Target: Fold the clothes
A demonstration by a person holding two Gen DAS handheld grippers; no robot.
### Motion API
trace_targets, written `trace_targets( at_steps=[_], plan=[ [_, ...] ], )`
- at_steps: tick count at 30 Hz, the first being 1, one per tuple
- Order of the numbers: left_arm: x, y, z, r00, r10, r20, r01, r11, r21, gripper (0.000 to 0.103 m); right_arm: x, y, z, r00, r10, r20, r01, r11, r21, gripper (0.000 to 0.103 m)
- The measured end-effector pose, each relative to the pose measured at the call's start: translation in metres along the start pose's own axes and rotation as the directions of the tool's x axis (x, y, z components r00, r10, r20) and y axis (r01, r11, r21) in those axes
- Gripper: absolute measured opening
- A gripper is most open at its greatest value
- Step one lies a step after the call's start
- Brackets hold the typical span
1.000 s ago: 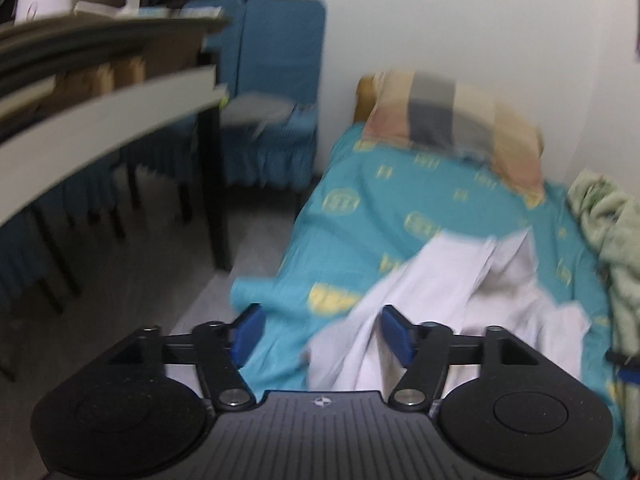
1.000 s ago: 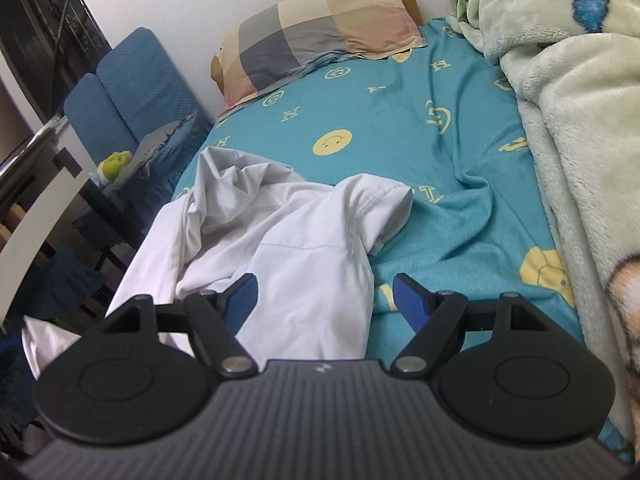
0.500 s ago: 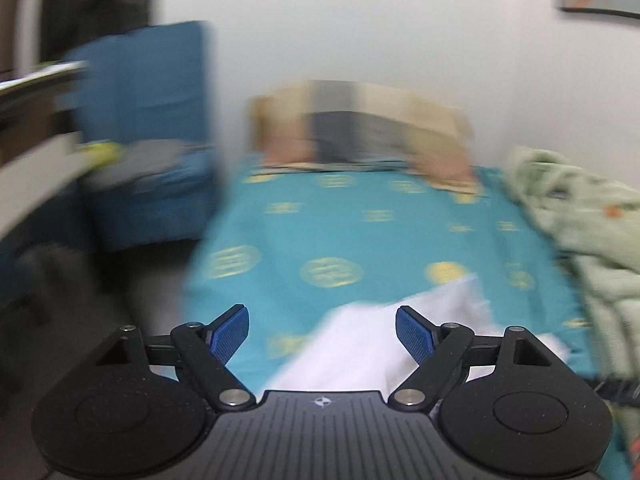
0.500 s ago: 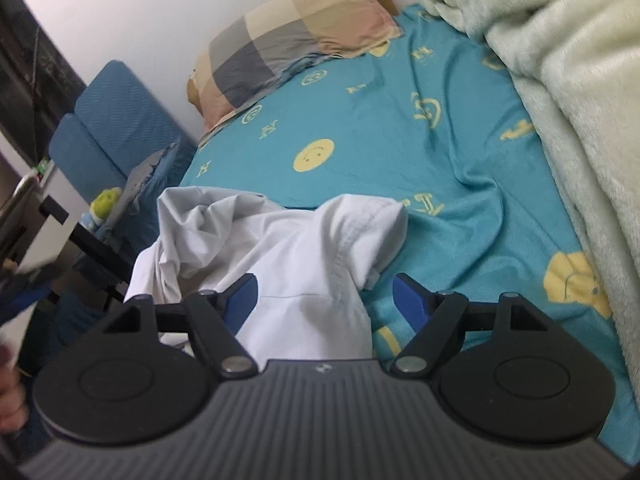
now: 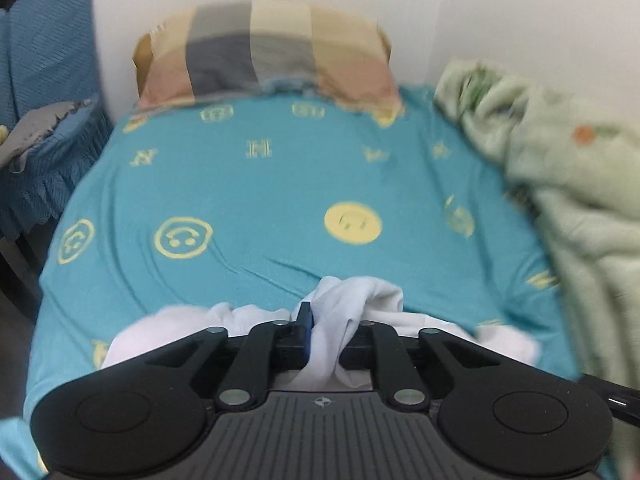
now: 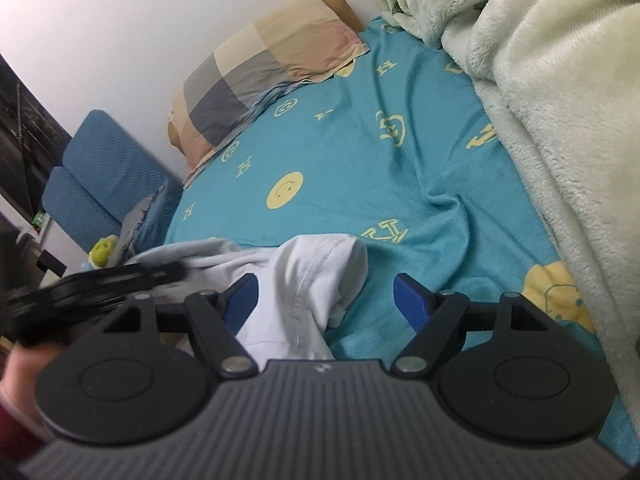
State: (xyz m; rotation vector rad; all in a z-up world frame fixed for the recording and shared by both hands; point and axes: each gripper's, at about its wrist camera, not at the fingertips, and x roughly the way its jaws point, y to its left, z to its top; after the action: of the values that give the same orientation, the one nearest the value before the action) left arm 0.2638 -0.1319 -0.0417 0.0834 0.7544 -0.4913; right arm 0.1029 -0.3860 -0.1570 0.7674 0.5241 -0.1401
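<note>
Left wrist: left tongs [image 5: 320, 330] pinch white shirt [image 5: 352, 300]; right tongs [image 6: 326, 300] spread over sleeve [image 6: 320, 268]. We clamp, lift evenly.

A home bedroom. A bed [image 5: 280, 184] with a teal sheet printed with yellow smiley faces fills the view, a checked pillow [image 5: 264, 52] at 12 o'clock against the white wall [image 5: 500, 8]. A fleecy pale green blanket [image 6: 560, 100] lies heaped at 3 o'clock, and blue covered chairs [image 6: 100, 184] stand at 9 o'clock.
</note>
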Motion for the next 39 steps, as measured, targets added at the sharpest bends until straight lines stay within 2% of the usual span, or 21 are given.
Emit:
trace_targets(
  at_steps=[2, 4, 6, 9, 10, 12, 13, 15, 16, 20, 24, 26, 30, 31, 32, 33, 34, 35, 39],
  plan=[
    [-0.032, 0.008, -0.006, 0.999, -0.03, 0.035, 0.032, 0.998, -0.049, 0.009, -0.002, -0.001, 0.001, 1.0, 0.021, 0.006, -0.021, 1.0, 0.01, 0.077],
    [-0.087, 0.017, -0.019, 0.994, -0.056, 0.098, 0.065, 0.993, -0.094, 0.009, -0.004, -0.002, 0.003, 0.999, 0.042, 0.012, -0.042, 0.999, 0.02, 0.077],
    [-0.137, 0.028, -0.045, 0.99, -0.061, 0.127, 0.08, 0.985, -0.15, 0.009, -0.007, -0.003, 0.004, 0.998, 0.062, 0.018, -0.063, 0.998, 0.03, 0.077],
    [-0.192, 0.049, -0.093, 0.994, -0.062, 0.086, 0.08, 0.971, -0.224, 0.009, -0.014, 0.001, 0.002, 0.99, 0.142, -0.006, -0.141, 0.989, 0.042, 0.077],
    [-0.204, 0.056, -0.111, 0.998, -0.045, 0.048, 0.055, 0.969, -0.241, 0.009, -0.015, 0.002, 0.001, 0.984, 0.176, -0.03, -0.174, 0.983, 0.06, 0.077],
    [-0.216, 0.073, -0.149, 0.999, 0.008, -0.053, -0.023, 0.958, -0.286, 0.009, -0.019, 0.006, -0.004, 0.969, 0.235, -0.073, -0.227, 0.969, 0.1, 0.078],
    [-0.214, 0.083, -0.165, 0.994, 0.027, -0.11, -0.06, 0.947, -0.314, 0.009, -0.022, 0.009, -0.007, 0.962, 0.26, -0.087, -0.25, 0.962, 0.114, 0.078],
    [-0.212, 0.101, -0.196, 0.974, 0.054, -0.22, -0.134, 0.921, -0.365, 0.009, -0.025, 0.023, -0.013, 0.954, 0.273, -0.126, -0.268, 0.962, 0.052, 0.078],
    [-0.211, 0.107, -0.201, 0.968, 0.045, -0.245, -0.143, 0.907, -0.397, 0.009, -0.026, 0.03, -0.016, 0.949, 0.278, -0.146, -0.278, 0.96, 0.021, 0.078],
    [-0.214, 0.105, -0.199, 0.981, 0.044, -0.189, -0.117, 0.91, -0.398, 0.012, -0.035, 0.064, -0.033, 0.937, 0.285, -0.204, -0.318, 0.936, -0.152, 0.078],
    [-0.218, 0.104, -0.197, 0.99, 0.042, -0.132, -0.091, 0.913, -0.398, 0.018, -0.035, 0.099, -0.056, 0.9, 0.303, -0.312, -0.398, 0.864, -0.308, 0.077],
    [-0.219, 0.103, -0.196, 0.994, 0.041, -0.104, -0.079, 0.914, -0.397, 0.024, -0.029, 0.114, -0.072, 0.888, 0.263, -0.377, -0.406, 0.834, -0.374, 0.077],
    [-0.223, 0.102, -0.193, 0.998, 0.038, -0.046, -0.053, 0.917, -0.394, 0.035, -0.011, 0.121, -0.101, 0.878, 0.08, -0.472, -0.344, 0.792, -0.505, 0.075],
    [-0.223, 0.101, -0.193, 0.999, 0.037, -0.032, -0.046, 0.918, -0.393, 0.042, -0.009, 0.12, -0.105, 0.873, 0.041, -0.486, -0.33, 0.783, -0.527, 0.074],
    [-0.224, 0.099, -0.191, 0.999, 0.033, -0.016, -0.037, 0.921, -0.387, 0.047, -0.01, 0.118, -0.107, 0.871, 0.027, -0.491, -0.326, 0.779, -0.535, 0.064],
    [-0.225, 0.097, -0.19, 1.0, 0.029, -0.001, -0.027, 0.924, -0.382, 0.048, -0.013, 0.117, -0.107, 0.873, 0.022, -0.488, -0.321, 0.778, -0.54, 0.047],
    [-0.226, 0.095, -0.188, 1.0, 0.025, 0.015, -0.018, 0.927, -0.376, 0.048, -0.017, 0.116, -0.104, 0.878, 0.02, -0.478, -0.314, 0.778, -0.544, 0.037],
    [-0.227, 0.093, -0.187, 0.999, 0.021, 0.03, -0.008, 0.929, -0.369, 0.05, -0.021, 0.115, -0.101, 0.883, 0.017, -0.469, -0.306, 0.778, -0.549, 0.018],
    [-0.228, 0.083, -0.181, 0.996, -0.004, 0.086, 0.032, 0.942, -0.333, 0.054, -0.044, 0.111, -0.085, 0.909, 0.073, -0.41, -0.3, 0.797, -0.524, 0.014]
  ],
)
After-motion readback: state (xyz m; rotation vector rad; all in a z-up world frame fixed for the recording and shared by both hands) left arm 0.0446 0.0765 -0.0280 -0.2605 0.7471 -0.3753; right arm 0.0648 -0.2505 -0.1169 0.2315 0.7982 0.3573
